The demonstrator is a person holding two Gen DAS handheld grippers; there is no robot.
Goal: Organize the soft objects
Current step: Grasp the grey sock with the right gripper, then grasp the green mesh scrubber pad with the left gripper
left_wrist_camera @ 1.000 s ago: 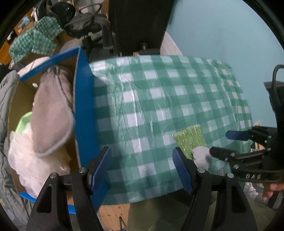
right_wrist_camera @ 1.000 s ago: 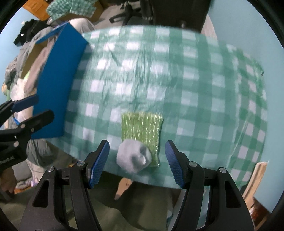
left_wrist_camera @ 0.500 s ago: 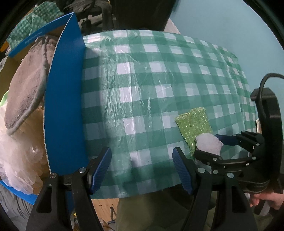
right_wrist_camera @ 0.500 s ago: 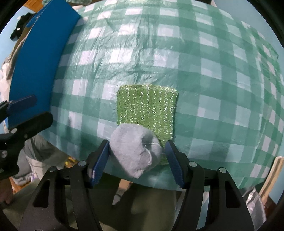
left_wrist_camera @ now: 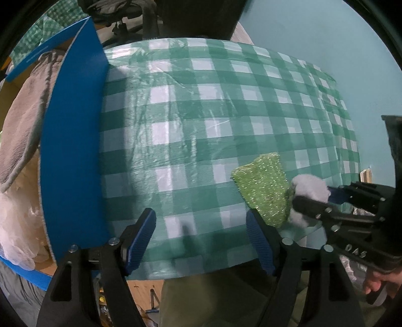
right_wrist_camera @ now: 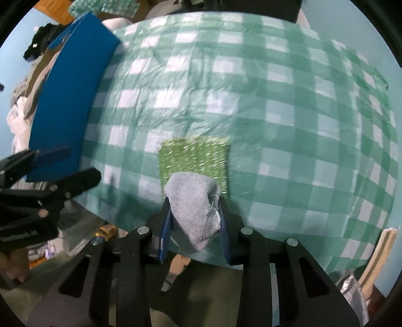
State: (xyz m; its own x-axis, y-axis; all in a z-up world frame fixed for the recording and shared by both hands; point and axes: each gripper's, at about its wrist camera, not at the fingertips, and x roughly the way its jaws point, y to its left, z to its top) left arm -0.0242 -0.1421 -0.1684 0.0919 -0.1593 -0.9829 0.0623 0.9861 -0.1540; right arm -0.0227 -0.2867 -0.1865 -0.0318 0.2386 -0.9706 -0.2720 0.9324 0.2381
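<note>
My right gripper (right_wrist_camera: pixel 194 201) is shut on a rolled grey sock (right_wrist_camera: pixel 194 201) at the near edge of the checked table (right_wrist_camera: pixel 276 105). The sock overlaps the near end of a sparkly green scrub pad (right_wrist_camera: pixel 194 157) lying flat on the cloth. In the left wrist view the sock (left_wrist_camera: pixel 310 188) shows white-grey in the right gripper's fingers (left_wrist_camera: pixel 314 206), beside the green pad (left_wrist_camera: pixel 263 187). My left gripper (left_wrist_camera: pixel 201 239) is open and empty over the near table edge, between the blue box flap (left_wrist_camera: pixel 72 151) and the pad.
An open cardboard box with blue flaps (right_wrist_camera: pixel 65 100) stands at the table's left, holding a grey plush item (left_wrist_camera: pixel 22 125) and white fluffy material (left_wrist_camera: pixel 17 226). A dark chair (left_wrist_camera: pixel 196 17) stands behind the table. A teal wall (left_wrist_camera: pixel 326 37) lies to the right.
My right gripper has moved forward onto the grey sock and closed on it. My left gripper has shifted toward the table, still open.
</note>
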